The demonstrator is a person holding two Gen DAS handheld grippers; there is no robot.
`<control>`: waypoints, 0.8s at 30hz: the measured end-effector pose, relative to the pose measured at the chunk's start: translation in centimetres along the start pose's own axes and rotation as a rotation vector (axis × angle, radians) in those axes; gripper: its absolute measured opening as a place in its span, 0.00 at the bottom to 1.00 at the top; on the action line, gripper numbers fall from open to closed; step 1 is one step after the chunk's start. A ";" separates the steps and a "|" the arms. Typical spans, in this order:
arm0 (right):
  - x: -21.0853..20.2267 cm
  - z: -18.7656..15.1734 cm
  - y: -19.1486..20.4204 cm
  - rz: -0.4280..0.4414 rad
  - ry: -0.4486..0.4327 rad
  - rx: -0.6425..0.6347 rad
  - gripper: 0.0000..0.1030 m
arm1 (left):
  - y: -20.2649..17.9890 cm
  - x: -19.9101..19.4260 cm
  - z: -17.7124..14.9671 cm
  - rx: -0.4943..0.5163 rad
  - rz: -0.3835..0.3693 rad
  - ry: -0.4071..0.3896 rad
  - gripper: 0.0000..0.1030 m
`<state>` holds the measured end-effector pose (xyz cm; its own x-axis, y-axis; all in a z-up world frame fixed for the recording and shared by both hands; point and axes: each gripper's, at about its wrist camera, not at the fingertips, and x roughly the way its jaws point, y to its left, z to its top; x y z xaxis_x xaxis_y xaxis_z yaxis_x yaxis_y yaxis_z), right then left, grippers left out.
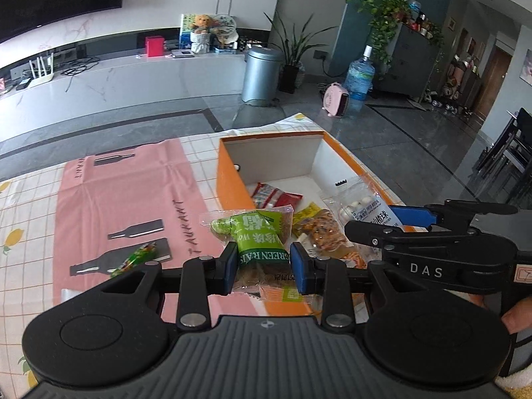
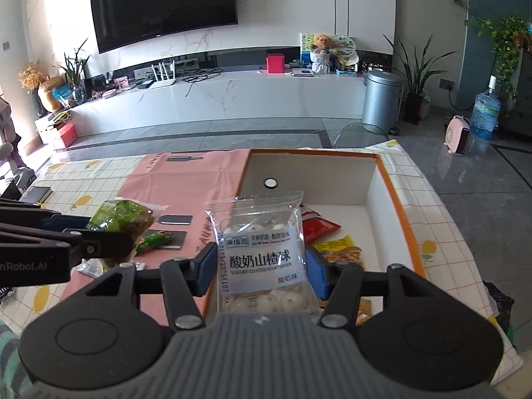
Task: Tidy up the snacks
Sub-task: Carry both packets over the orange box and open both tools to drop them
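Left tool (image 1: 264,262) clamped on green raisin packet (image 1: 259,232), lifted clear for boxing. Right tool (image 2: 261,269) gripped hawthorn-ball bag (image 2: 261,249), centre frame, poised above orange box (image 2: 392,179).

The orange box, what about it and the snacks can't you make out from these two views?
- Box near end: left wrist view, hidden behind the green raisin pack and left gripper.
- Box contents nearest the camera: right wrist view, covered by the hawthorn pack in the right gripper.
- Small green snack on the pink mat: label too small to read.
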<state>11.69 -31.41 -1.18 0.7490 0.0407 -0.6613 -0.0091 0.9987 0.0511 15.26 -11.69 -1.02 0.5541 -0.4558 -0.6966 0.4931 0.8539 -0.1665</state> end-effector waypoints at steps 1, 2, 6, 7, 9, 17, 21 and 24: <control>0.1 0.0 -0.9 -0.008 0.007 0.002 0.52 | -0.5 0.6 0.2 0.018 -0.009 0.009 0.36; 0.2 0.1 -1.6 -0.013 0.016 -0.001 0.52 | -1.1 1.2 0.5 0.043 -0.018 0.017 0.36; 1.2 0.5 -4.4 -0.015 0.068 -0.028 0.52 | -3.1 3.4 1.3 0.142 -0.055 0.053 0.36; 1.7 0.6 -4.9 -0.009 0.085 -0.034 0.52 | -3.5 4.0 1.5 0.162 -0.062 0.065 0.36; 2.4 0.7 -6.0 0.005 0.118 -0.039 0.52 | -4.5 5.3 1.7 0.214 -0.069 0.091 0.36; 7.1 1.2 -7.7 0.056 0.215 -0.077 0.53 | -6.0 10.3 2.1 0.394 -0.045 0.206 0.36; 9.9 1.9 -7.7 0.065 0.277 -0.105 0.53 | -6.4 12.5 2.3 0.489 -0.022 0.269 0.36; 11.6 1.9 -7.8 0.056 0.312 -0.140 0.53 | -6.7 14.1 2.2 0.564 -0.016 0.307 0.36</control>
<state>21.72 -38.74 -7.85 0.5066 0.0814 -0.8584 -0.1513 0.9885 0.0044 21.26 -24.34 -8.17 0.3677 -0.3037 -0.8789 0.8232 0.5459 0.1558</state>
